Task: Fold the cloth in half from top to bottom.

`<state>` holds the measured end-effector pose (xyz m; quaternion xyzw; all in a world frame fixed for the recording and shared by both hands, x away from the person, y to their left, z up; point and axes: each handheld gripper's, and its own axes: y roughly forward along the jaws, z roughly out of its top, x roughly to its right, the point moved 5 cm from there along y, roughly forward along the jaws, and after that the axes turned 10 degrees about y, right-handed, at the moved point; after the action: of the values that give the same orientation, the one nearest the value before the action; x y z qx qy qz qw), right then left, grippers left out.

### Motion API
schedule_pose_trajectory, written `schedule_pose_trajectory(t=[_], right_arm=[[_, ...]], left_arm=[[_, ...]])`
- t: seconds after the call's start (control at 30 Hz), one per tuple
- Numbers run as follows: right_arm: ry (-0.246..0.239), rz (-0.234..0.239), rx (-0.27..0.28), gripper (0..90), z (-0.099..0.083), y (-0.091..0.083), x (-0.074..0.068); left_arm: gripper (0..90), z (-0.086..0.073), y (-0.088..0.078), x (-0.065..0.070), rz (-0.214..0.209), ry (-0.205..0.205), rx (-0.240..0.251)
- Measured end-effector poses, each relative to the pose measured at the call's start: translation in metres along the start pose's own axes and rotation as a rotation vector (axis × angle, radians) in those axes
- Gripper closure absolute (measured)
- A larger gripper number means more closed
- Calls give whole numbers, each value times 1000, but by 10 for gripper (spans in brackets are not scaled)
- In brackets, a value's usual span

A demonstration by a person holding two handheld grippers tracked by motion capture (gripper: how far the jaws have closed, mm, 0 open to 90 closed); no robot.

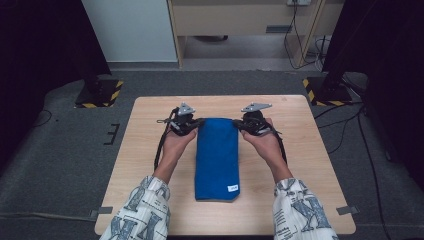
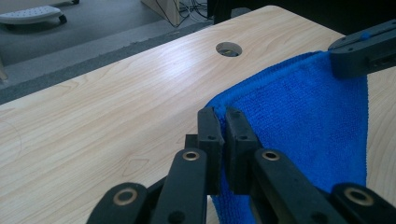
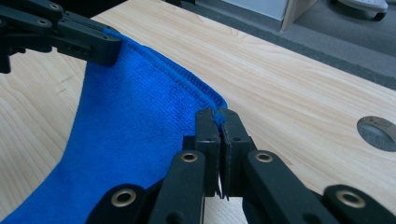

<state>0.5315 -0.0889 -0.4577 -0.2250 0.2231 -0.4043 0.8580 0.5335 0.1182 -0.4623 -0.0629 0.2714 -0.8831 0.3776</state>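
Observation:
A folded blue towel (image 1: 216,157) lies lengthwise on the wooden table (image 1: 145,150), with a small white label near its front end. My left gripper (image 1: 198,122) is shut on the towel's far left corner (image 2: 215,108). My right gripper (image 1: 237,123) is shut on the far right corner (image 3: 218,112). The far edge of the towel is lifted a little off the table and hangs stretched between the two grippers. In the left gripper view the right gripper (image 2: 362,51) pinches the opposite corner. In the right gripper view the left gripper (image 3: 100,46) does the same.
A round cable hole (image 2: 229,48) sits in the tabletop near its far right corner. Bare wood lies on both sides of the towel. Beyond the table are grey carpet, two stand bases with yellow-black tape (image 1: 100,93), and a wooden desk frame (image 1: 240,20).

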Motion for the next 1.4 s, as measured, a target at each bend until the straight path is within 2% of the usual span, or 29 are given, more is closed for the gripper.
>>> schedule_pose_trajectory(t=[0.17,0.43,0.9,1.2,1.4], right_arm=[[-33,-13,-13,882,4,-4,-3],[-21,-11,23,882,16,-11,-3],[-31,0,32,880,16,-13,-9],[-52,4,25,880,0,-17,-15],[-55,10,40,879,-11,-28,-19]], left_arm=[[864,9,-3,0,7,13,7],[863,20,-10,-3,16,25,27],[863,15,-15,-4,16,35,26],[862,6,-25,11,8,76,4],[862,4,-32,22,-1,87,16]])
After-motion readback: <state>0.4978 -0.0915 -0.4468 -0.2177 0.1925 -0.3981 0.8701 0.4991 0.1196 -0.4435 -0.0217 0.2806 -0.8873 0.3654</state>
